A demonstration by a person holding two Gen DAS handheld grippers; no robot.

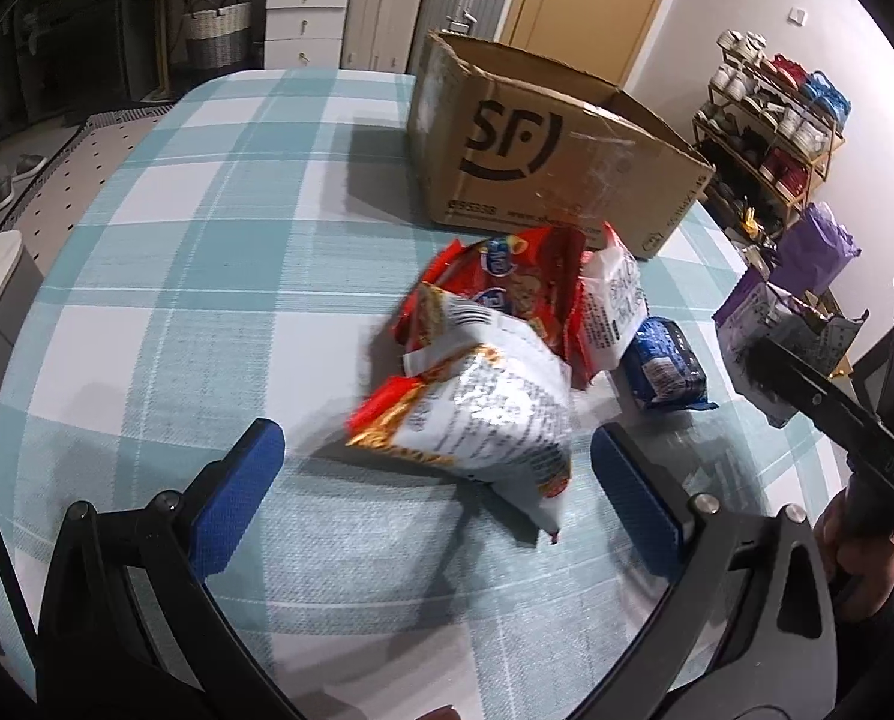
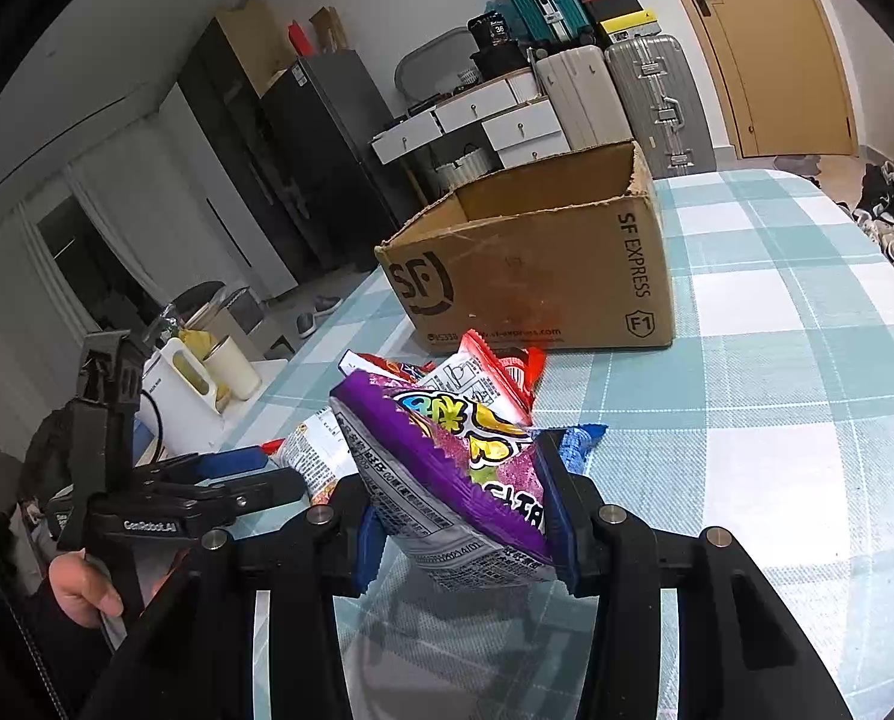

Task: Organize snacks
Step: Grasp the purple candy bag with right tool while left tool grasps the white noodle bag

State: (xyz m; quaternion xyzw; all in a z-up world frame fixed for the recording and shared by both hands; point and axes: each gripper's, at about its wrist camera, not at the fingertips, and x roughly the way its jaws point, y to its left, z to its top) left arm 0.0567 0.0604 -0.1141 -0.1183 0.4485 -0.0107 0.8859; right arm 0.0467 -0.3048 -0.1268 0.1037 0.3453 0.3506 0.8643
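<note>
The right hand-held gripper (image 2: 468,516) is clamped on a purple snack bag (image 2: 459,474); the bag sits tilted between the two blue pads and is lifted off the surface (image 2: 777,360), with its printed grey back turned downward. The left hand-held gripper (image 1: 438,480) has its fingers wide apart; it hovers low over a red and white snack bag (image 1: 483,420), which lies between the fingers but touches neither of them.

The other snacks lie in a small heap on the checked surface — a red packet (image 1: 507,282) behind the red and white one, and a blue packet (image 1: 663,363) just beside the heap on its right. The open cardboard box (image 2: 537,276) stands just behind the heap; from these views I cannot tell if anything is already inside.

I judge that the step in hand is carrying the purple bag to the box, while the left side prepares its own pick. The next move calls for raising the purple bag above the near wall of the box and releasing it only over the opening; the left fingers must close on the body of the bag, not on its thin crimped edge, because a puffy bag may slip.
</note>
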